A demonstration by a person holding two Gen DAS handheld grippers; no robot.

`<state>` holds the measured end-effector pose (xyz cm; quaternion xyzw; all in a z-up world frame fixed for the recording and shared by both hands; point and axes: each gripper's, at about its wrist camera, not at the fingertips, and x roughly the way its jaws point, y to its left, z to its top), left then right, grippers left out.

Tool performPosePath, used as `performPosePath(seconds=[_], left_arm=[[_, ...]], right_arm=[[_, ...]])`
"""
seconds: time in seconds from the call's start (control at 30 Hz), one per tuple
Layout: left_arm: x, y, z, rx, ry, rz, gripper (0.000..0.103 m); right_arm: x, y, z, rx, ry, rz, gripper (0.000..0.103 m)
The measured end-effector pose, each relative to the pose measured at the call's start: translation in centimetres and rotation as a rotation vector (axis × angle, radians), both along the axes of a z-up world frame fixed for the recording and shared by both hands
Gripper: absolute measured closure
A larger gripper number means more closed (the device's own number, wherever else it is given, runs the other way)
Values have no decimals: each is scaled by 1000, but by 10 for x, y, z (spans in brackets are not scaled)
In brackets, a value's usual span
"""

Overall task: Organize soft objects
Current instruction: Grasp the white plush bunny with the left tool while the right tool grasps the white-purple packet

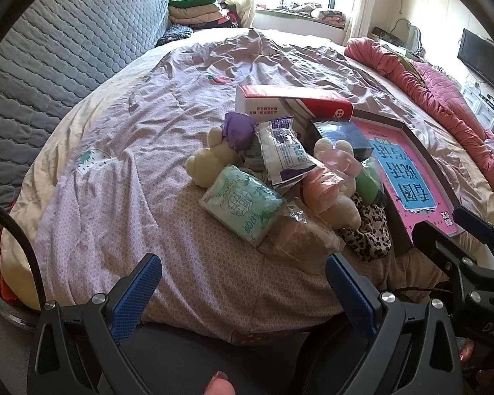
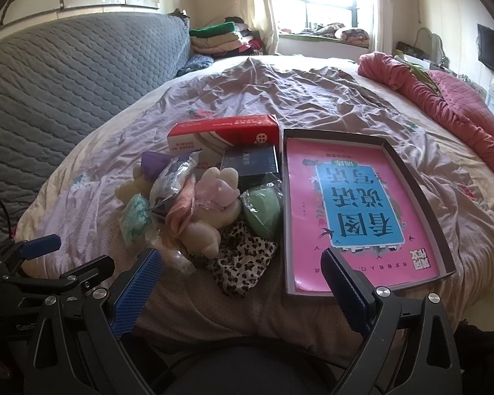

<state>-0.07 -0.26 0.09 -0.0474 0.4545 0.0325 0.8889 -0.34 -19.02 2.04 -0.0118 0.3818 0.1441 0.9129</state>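
A pile of soft things lies on the bed: a green tissue pack [image 1: 243, 205] [image 2: 135, 219], a cream plush toy [image 1: 210, 161] [image 2: 202, 235], a purple cloth [image 1: 238, 128] [image 2: 154, 161], a white-and-purple packet [image 1: 285, 149] [image 2: 173, 181], a green pouch [image 2: 261, 210] and a leopard-print cloth [image 1: 367, 230] [image 2: 242, 263]. A shallow dark box [image 2: 415, 181] [image 1: 421, 151] with a pink book inside lies right of the pile. My left gripper [image 1: 243, 293] is open and empty, just short of the pile. My right gripper [image 2: 242, 283] is open and empty near the leopard cloth and the box's near edge.
A red-and-white carton [image 1: 293, 100] [image 2: 224, 131] and a dark box [image 2: 250, 161] lie behind the pile. A grey quilted headboard [image 1: 49, 65] stands at left. A red quilt [image 2: 444, 105] lies bunched at right. Folded clothes [image 2: 220, 39] are stacked at the back.
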Motion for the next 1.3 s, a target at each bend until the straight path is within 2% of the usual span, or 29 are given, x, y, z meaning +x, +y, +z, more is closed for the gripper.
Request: performPosePath(seconds=[0.5, 0.87, 1.07, 1.3], left_arm=[[4, 8, -3, -25, -10, 10, 3], [14, 34, -7, -75, -18, 78, 3], [31, 53, -14, -107, -5, 120, 3], [83, 78, -17, -109, 24, 102, 3]], right_arm=[[10, 4, -6, 3, 23, 10, 6], [26, 16, -9, 17, 2, 44, 6], [38, 23, -12, 18, -1, 50, 6], [53, 42, -1, 6, -35, 111, 6]])
